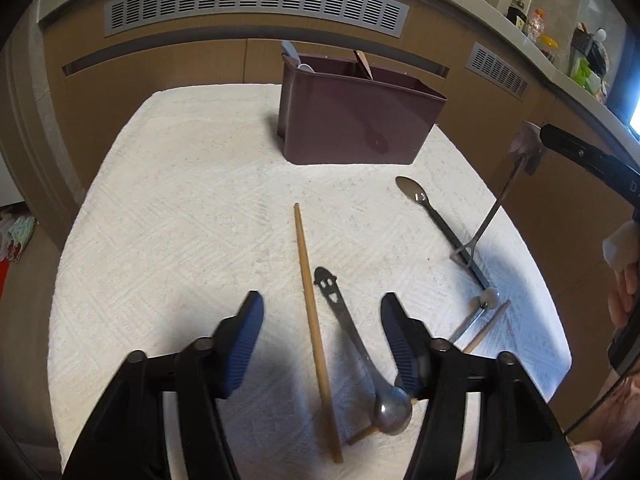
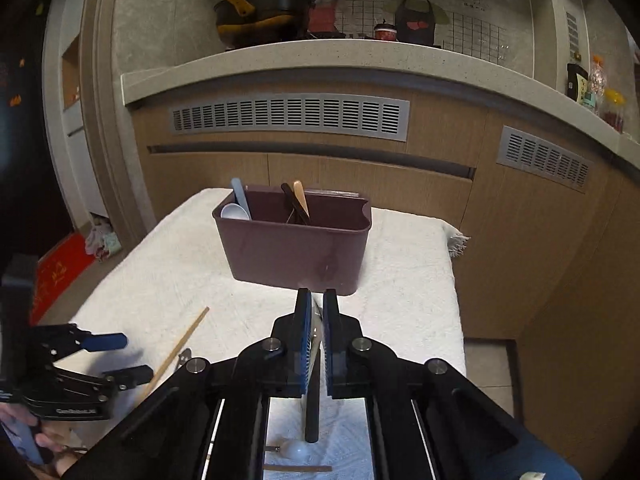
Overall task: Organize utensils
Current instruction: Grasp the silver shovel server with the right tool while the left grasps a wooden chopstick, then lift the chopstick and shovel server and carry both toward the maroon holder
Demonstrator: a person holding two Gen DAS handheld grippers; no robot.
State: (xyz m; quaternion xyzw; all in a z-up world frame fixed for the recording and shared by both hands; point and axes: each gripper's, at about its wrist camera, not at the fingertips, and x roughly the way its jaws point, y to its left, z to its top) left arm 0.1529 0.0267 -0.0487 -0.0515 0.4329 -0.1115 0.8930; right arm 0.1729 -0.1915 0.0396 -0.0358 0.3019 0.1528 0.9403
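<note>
My left gripper is open low over the white cloth. A wooden chopstick and a metal spoon with a smiley cut-out handle lie between its blue pads, untouched. My right gripper is shut on a slim metal utensil, which hangs tilted above the cloth; its type is unclear. The left wrist view shows that right gripper at the right with the utensil dangling. The brown bin stands at the back with a white spoon and wooden utensils inside.
A dark spoon, a small spoon and a second chopstick lie at the right on the cloth. Wooden cabinets with vents rise behind the table. A counter above them holds pots and bottles. The cloth's right edge drops to the floor.
</note>
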